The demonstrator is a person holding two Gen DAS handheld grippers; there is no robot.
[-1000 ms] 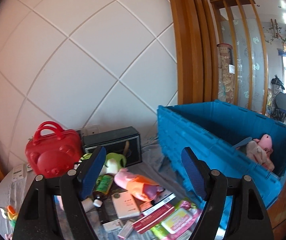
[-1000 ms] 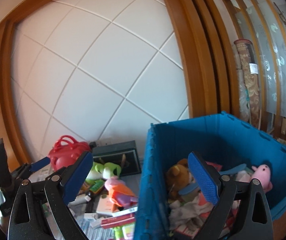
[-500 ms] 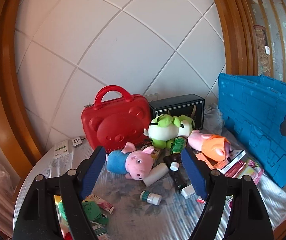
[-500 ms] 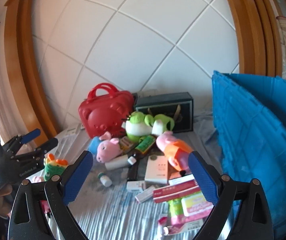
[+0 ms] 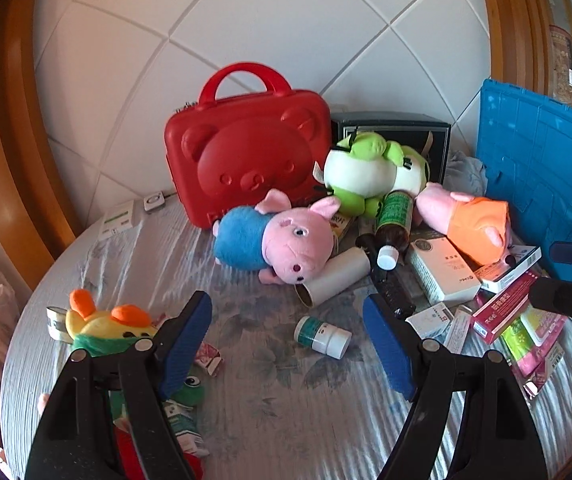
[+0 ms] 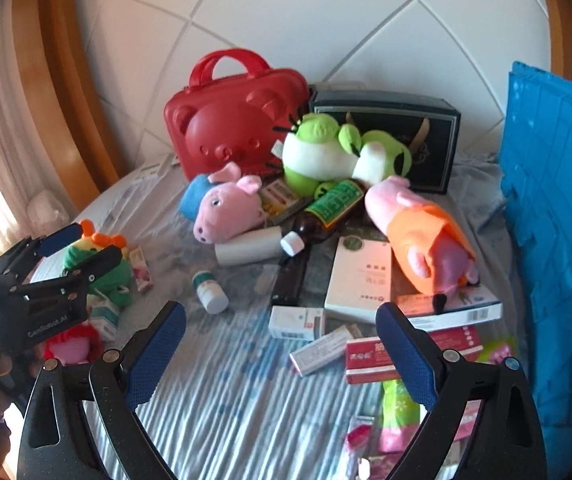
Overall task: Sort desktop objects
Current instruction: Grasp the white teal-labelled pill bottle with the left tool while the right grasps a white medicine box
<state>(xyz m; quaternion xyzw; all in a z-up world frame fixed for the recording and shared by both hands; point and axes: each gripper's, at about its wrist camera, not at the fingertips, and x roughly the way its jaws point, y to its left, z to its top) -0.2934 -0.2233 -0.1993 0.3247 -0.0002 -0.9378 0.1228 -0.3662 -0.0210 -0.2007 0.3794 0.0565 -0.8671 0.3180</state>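
Left wrist, pill bottle, pig plush

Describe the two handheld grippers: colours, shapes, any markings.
Both are alike. The left gripper and right gripper each have two black plastic arms with slotted cut-outs and silver rivets, tipped by blue textured pads. Seen from the right wrist camera, the left gripper's black body carries white lettering that looks like "GenRobot.AI". No cables show.

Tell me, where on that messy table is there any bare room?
Bare cloth lies in front of the small white bottle, between both open claws, and left of the blue-bodied pig toward the red case. By the blue crate, boxes crowd.
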